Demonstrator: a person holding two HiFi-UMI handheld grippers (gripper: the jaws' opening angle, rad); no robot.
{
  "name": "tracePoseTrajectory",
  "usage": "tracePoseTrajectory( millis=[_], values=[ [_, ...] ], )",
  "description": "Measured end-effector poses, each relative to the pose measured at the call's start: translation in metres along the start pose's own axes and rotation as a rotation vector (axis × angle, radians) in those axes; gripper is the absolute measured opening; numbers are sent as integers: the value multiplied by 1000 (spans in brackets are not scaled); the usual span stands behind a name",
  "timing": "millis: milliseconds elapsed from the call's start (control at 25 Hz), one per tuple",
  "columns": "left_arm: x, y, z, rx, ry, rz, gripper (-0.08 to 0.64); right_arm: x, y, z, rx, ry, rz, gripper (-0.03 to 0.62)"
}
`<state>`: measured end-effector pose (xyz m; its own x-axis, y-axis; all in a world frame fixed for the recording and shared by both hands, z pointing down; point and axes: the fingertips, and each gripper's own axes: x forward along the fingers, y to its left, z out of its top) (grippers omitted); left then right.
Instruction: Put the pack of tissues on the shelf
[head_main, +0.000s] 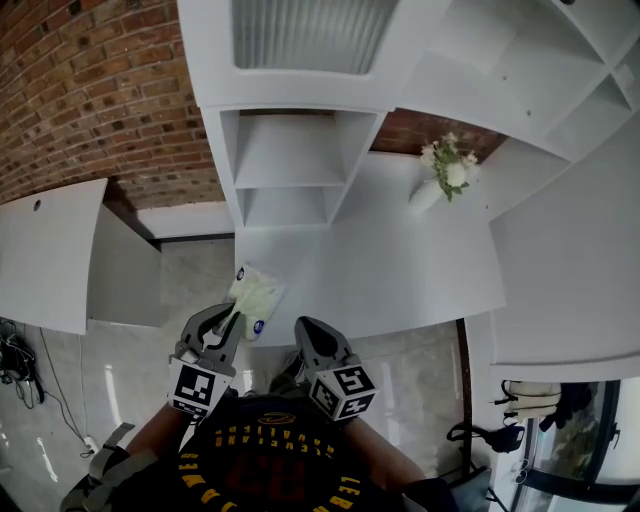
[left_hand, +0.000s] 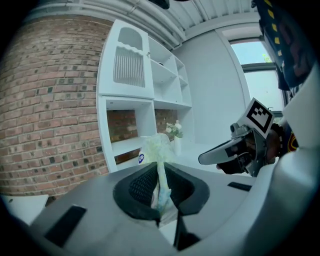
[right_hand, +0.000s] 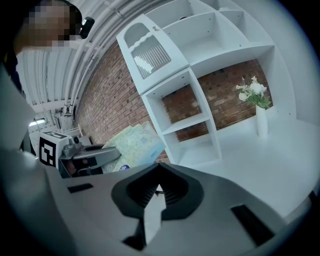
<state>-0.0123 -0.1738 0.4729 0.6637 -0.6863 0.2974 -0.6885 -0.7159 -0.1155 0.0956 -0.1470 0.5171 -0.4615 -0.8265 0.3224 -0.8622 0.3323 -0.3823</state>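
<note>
The person's dark shirt with yellow print fills the bottom of the head view, and the two tools reach out from it side by side. The left tool (head_main: 228, 318) is pinching the pack of tissues (head_main: 255, 297) by one thin edge. Its own view shows the wrapper caught between the pads, with the pack standing edge-on out of the jaws. The right tool (head_main: 310, 340) is pressed together with nothing between its jaws, and it sits just beside the left one at its 3 o'clock.

The pack is in the air over the near-left edge of the white worktop (head_main: 400, 270), not resting on it as far as I can judge. The relation that matters is pack to shelf (head_main: 290, 170) — in the head view the shelf's open compartments lie at about 12 o'clock from the pack, well apart from it across bare worktop. The left tool is the one carrying, so the placing falls to it.

The pack's long axis seems to run on from the left tool's own line, its free end pointing between 12 and 1 o'clock, roughly at the shelf. Its broad faces are turned sideways — the right gripper view sees one pale green face (right_hand: 132, 142) slanting up. I judge it may need laying flat as it goes into a compartment.
</note>
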Motion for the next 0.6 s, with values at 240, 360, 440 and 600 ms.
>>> tracePoseTrajectory(
  millis=[240, 360, 440, 600],
  values=[
    [30, 7, 16, 49, -16, 18, 32, 12, -24, 8, 12, 8, 20, 7],
    [38, 11, 24, 69, -21, 36, 32, 20, -32, 12, 25, 3, 31, 8],
    [41, 13, 26, 75, -17, 40, 32, 24, -35, 17, 30, -8, 39, 8],
    [48, 15, 34, 52, -16, 41, 32, 31, -42, 29, 24, -40, 43, 7]
  ],
)
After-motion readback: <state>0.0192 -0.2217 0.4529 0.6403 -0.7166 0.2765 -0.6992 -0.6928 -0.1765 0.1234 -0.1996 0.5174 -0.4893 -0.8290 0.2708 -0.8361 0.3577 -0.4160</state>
